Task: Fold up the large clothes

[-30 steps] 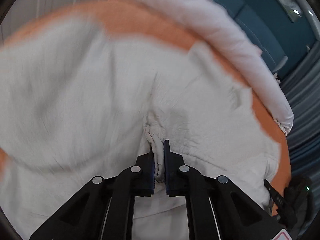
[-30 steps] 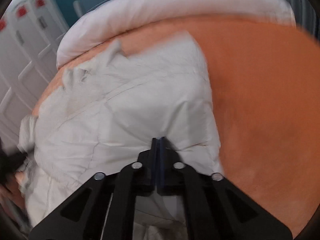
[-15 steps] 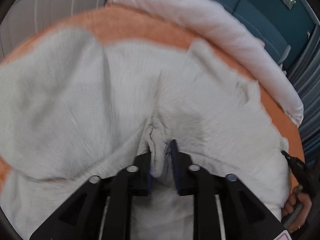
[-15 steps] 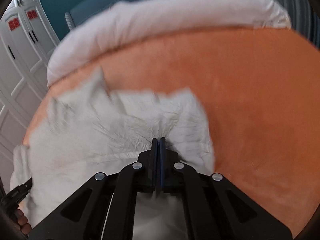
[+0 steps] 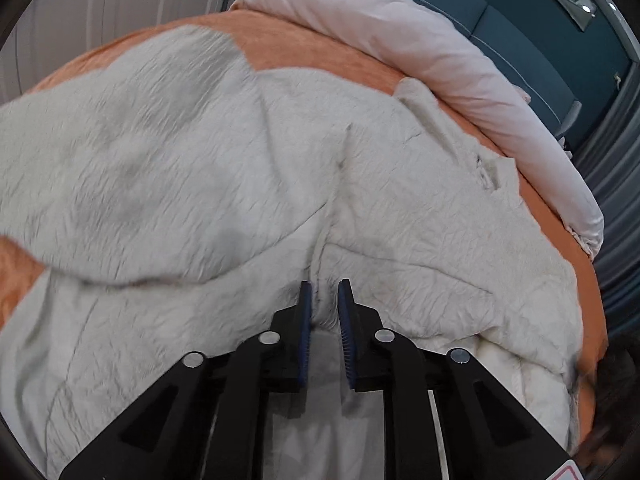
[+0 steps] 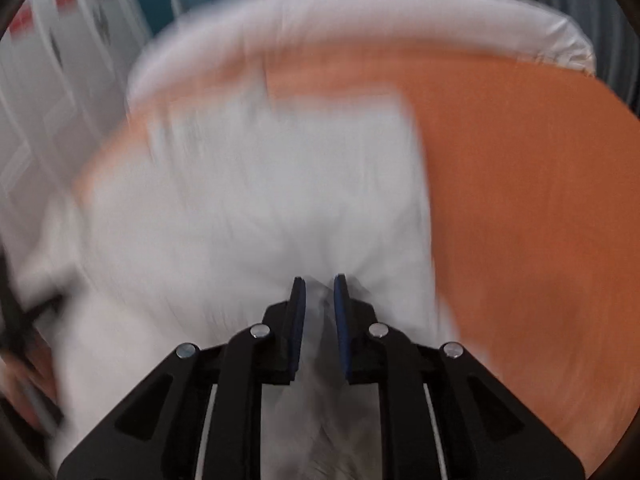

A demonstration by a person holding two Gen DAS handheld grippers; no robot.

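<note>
— White garment (image 5: 248,168): spread across orange bed cover (image 5: 304,52), one layer already lapped over another. Mid-fold, apparently, just past a release.

— Left hand-held gripper (image 5: 324,292)?

— Parted, a ridge of cloth between the pads, not pinched. Right hand-held gripper (image 6: 319,286) likewise parted; blurred view.

— Next?

— Probably regrasp a fresh edge on both sides, then carry it over evenly.

Motion-blurred white garment (image 6: 280,184) and orange bedcover (image 6: 520,200), right-wrist view.
</note>
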